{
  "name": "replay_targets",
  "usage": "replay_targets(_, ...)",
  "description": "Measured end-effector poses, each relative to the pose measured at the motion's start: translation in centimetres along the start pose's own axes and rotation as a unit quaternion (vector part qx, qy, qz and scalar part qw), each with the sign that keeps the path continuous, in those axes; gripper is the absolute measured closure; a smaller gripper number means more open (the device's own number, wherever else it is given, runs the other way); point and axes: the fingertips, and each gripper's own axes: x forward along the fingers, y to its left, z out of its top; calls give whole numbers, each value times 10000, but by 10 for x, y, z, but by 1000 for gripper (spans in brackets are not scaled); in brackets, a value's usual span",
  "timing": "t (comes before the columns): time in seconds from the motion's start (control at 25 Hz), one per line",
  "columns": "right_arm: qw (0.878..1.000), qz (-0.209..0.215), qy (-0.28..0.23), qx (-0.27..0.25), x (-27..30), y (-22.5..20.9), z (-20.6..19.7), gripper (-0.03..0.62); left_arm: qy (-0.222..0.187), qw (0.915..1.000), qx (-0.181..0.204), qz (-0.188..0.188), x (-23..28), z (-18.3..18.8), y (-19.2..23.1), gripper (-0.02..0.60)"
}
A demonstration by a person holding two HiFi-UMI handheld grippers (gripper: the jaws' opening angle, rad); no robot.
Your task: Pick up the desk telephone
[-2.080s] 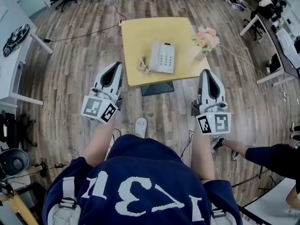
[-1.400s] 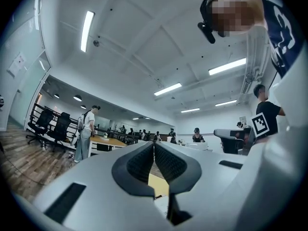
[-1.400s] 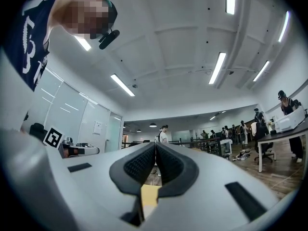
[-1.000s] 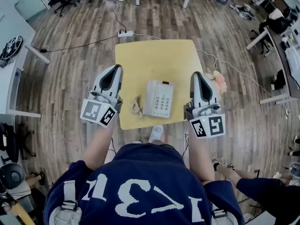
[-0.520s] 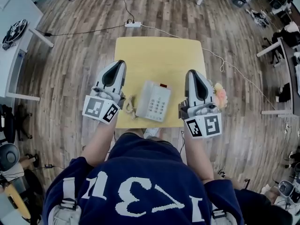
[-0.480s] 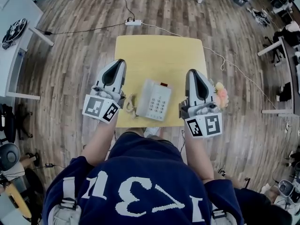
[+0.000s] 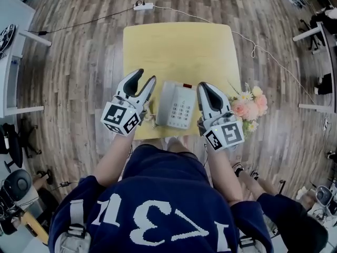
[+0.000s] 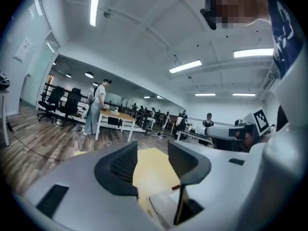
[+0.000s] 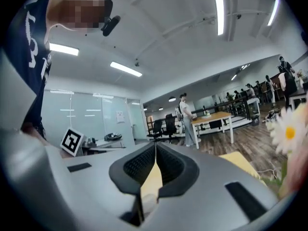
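A white desk telephone (image 7: 176,105) with a keypad lies near the front edge of the small yellow table (image 7: 179,46); its coiled cord (image 7: 150,118) hangs at its left side. My left gripper (image 7: 144,78) hovers just left of the telephone. Its jaws have just been opening and hold nothing. In the left gripper view the jaws of that gripper (image 8: 151,158) stand apart, with the telephone (image 8: 162,207) low and to the right of them. My right gripper (image 7: 204,87) sits just right of the telephone, shut and empty; the right gripper view shows the gripper (image 9: 155,150) with its pads together.
A bunch of pink and white flowers (image 7: 247,107) stands at the table's front right corner, close to my right gripper, and shows as flowers (image 9: 288,134) in the right gripper view. A power strip (image 7: 143,6) and cables lie on the wooden floor behind. Other desks (image 7: 16,88) stand left and right.
Both grippers have come down and in towards the telephone's two sides. The left jaws, closed before, now stand apart. The right jaws stay closed.
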Motion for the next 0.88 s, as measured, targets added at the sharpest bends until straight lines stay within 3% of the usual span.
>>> replay_targets(0.2,9932,-79,1119,324,0,-11,-94,563,987,9919,-523,-611,14,-77,-4,302)
replay_targets(0.28,9876,-90,1466,547,-5,-13,-124,549,1562,9779,-982,-988,16,-113,-12,276)
replay_targets(0.32,9844,-105,1621,668,-8,-15,-139,502,1859,9692,-1178,-1109,17,-131,-15,271)
replay_targets(0.44,9734,-194,1962,1167,-15,-26,-175,415,2463,9491,-1552,-1203,20,-171,-16,259)
replay_targets(0.6,9494,-306,2236,2184,-25,-42,-212,359,2892,9167,-2276,-1558,23,-197,-21,256)
replay_targets(0.76,9286,-179,2368,2852,-26,-50,-233,350,3211,8868,-2652,-2001,28,-201,-28,255)
replay_targets(0.88,9140,11,2425,3254,-21,-47,-241,345,3382,8762,-2816,-1965,31,-203,-28,247)
